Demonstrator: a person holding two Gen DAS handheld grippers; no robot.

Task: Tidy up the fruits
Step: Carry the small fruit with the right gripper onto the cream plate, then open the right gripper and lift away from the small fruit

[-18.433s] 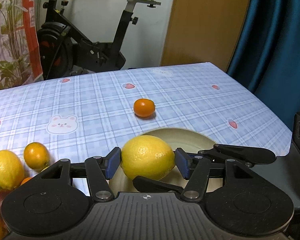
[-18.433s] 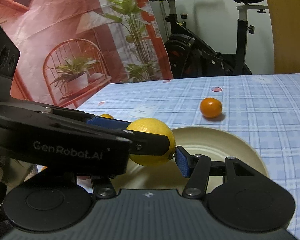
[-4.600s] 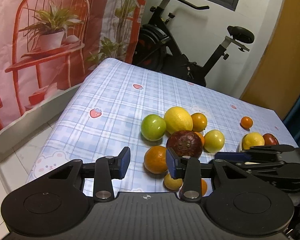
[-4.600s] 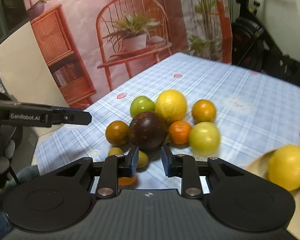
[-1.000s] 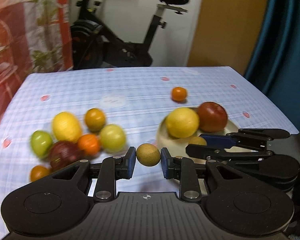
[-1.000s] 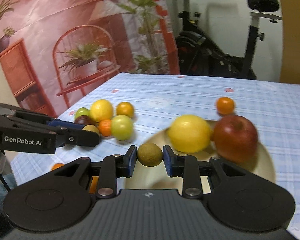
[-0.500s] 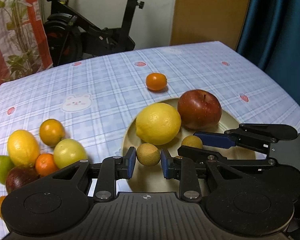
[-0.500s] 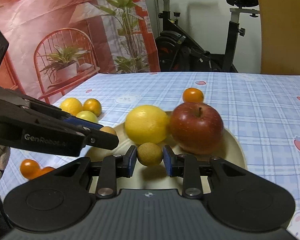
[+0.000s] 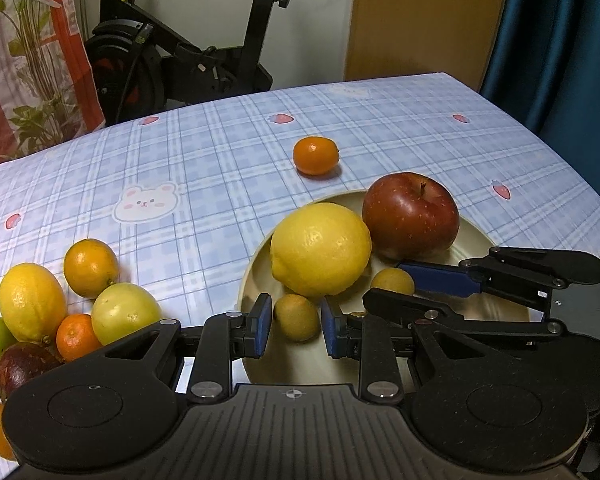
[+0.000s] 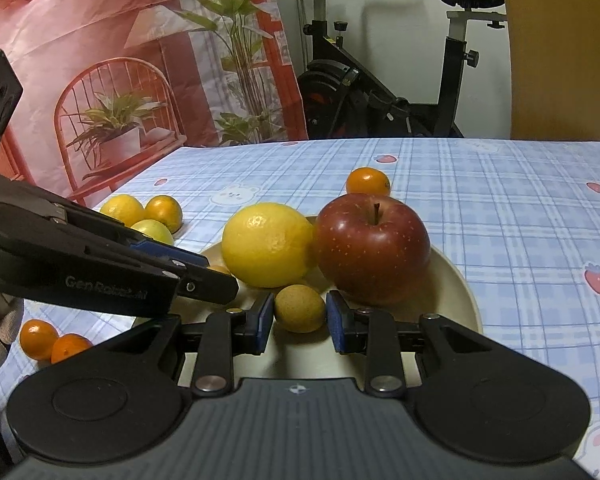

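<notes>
lowering two small brownish fruits onto the plate (image 9: 496, 240), one in each gripper.

pinching a small round brown-green fruit (image 9: 296, 317) between the blue pads of the left gripper (image 9: 294, 326), low over the near part of the plate, just in front of the lemon (image 9: 320, 250); likewise pinching a second small fruit (image 10: 299, 308) in the right gripper (image 10: 300, 318), just before the red apple (image 10: 374, 248). judging both as light, firm and thin-skinned, likely a little rough, so holding well across the widest middle with gentle pressure; squeezing harder risking a bruise, gripping off-centre risking a squirt-out. being round, likely rolling once let go unless nestled against the lemon or apple. leaving more fruit on the checked bench (image 9: 220, 152): a loose orange (image 9: 315, 155) beyond the plate, and a cluster (image 9: 60, 304) well off to the side.
</notes>
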